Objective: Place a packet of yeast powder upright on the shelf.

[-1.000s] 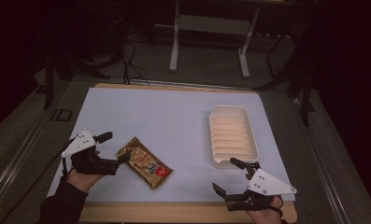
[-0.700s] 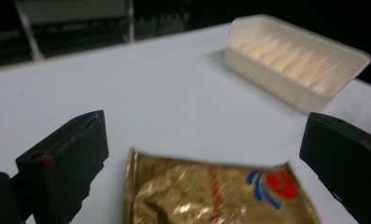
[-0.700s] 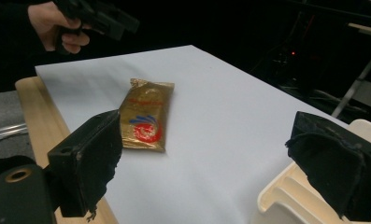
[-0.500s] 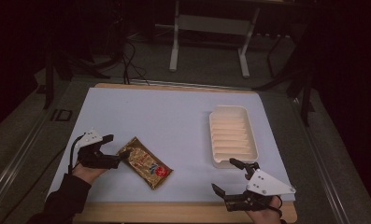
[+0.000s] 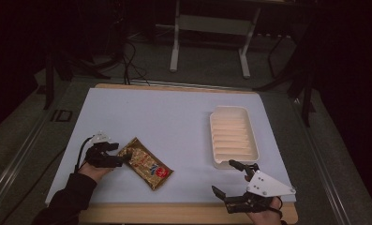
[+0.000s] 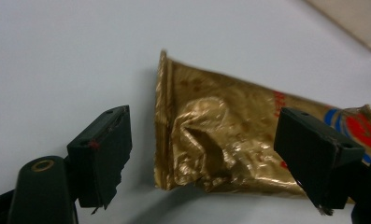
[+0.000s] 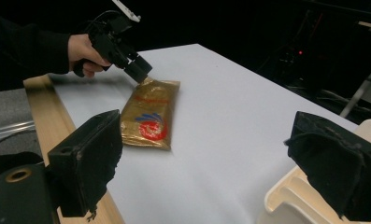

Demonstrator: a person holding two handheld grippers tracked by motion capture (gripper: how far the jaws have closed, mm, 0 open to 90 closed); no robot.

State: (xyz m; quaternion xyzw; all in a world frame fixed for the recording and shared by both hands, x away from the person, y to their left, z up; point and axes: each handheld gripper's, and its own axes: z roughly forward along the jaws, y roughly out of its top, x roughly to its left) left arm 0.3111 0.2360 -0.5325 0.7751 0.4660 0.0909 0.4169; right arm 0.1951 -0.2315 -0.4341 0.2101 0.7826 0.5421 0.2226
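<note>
Gold packet approached at its crimped end by the left gripper

The gold snack packet is laid flat on the bench, well to the left of the white ridged tray, apparently its destination. The left gripper is brought low so its jaws, which have just been closing, straddle the packet's end without yet pinching. The right gripper is held spread and idle just in front of the tray.

Crinkled gold snack packet, flat on white table, lying diagonally.
</note>
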